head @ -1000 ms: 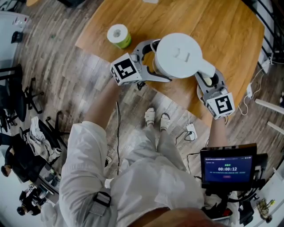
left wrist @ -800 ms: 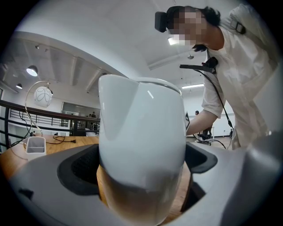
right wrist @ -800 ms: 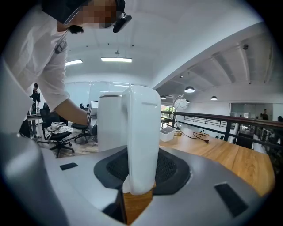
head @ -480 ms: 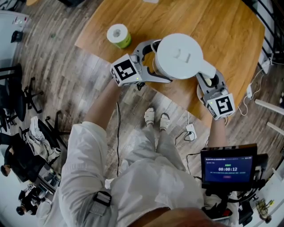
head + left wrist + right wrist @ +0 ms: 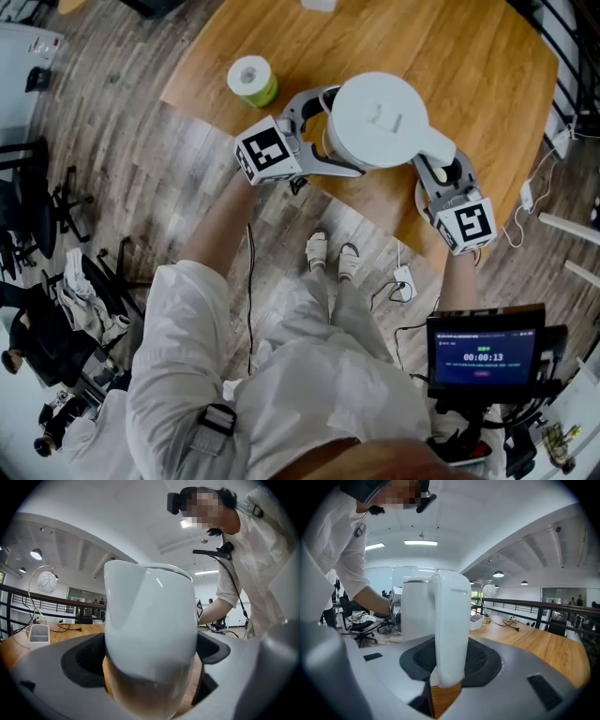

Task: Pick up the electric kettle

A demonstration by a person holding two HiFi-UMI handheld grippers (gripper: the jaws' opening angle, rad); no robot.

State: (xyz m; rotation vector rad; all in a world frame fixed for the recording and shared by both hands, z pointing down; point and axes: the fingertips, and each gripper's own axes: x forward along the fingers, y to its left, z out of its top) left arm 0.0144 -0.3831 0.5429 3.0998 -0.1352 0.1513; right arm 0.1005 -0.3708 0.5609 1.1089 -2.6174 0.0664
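Since the kettle (image 5: 380, 117) looks too broad for 1 grip, 2 tools share it at the near edge of the table (image 5: 469, 56). The left gripper (image 5: 150, 677) squeezes its round body, while the right gripper (image 5: 446, 670), its jaws having just been closing, clamps the handle (image 5: 449, 625). Farther back a paper roll (image 5: 251, 77) stands well apart from the kettle.

You have bare table (image 5: 478, 56) at the upper right; the roll (image 5: 251, 78) blocks the upper left, the kettle (image 5: 380, 120) the centre.
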